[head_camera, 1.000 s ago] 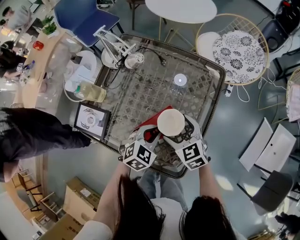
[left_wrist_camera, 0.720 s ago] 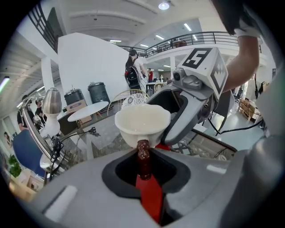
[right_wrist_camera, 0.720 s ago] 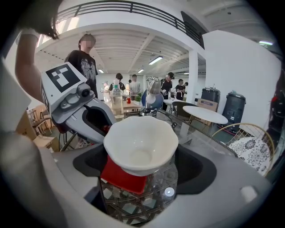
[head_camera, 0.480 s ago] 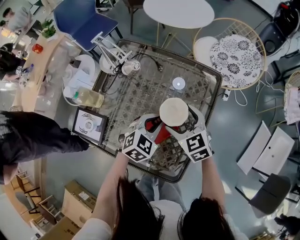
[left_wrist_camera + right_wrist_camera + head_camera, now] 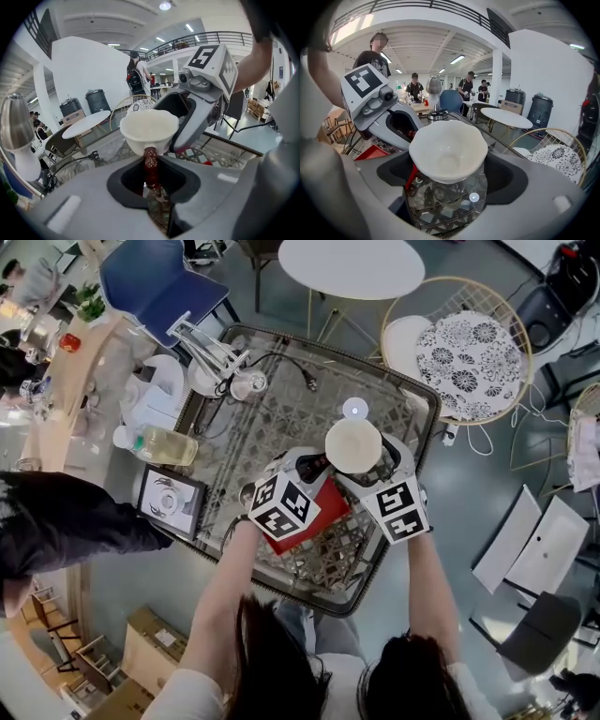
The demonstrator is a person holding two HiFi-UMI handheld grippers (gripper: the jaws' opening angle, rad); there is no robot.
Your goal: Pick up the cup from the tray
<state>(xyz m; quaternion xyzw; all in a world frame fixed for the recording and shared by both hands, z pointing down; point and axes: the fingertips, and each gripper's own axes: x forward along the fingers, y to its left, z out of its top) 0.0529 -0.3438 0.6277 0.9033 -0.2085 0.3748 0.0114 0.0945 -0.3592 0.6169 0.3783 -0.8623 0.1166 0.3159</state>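
Cup (image 5: 353, 444) is clamped in the right tongs (image 5: 446, 183), held clear of the red tray (image 5: 328, 509) above the glass surface (image 5: 281, 418), while the left tongs (image 5: 150, 174) pinch the tray's edge, probably to steady it.

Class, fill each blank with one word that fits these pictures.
1. The cup is ___ in colour.
2. It sits on a clear ___ held in the right tongs.
3. The left tongs grip a dark red ___.
4. The tray is ___.
Missing words: white; glass; handle; red.
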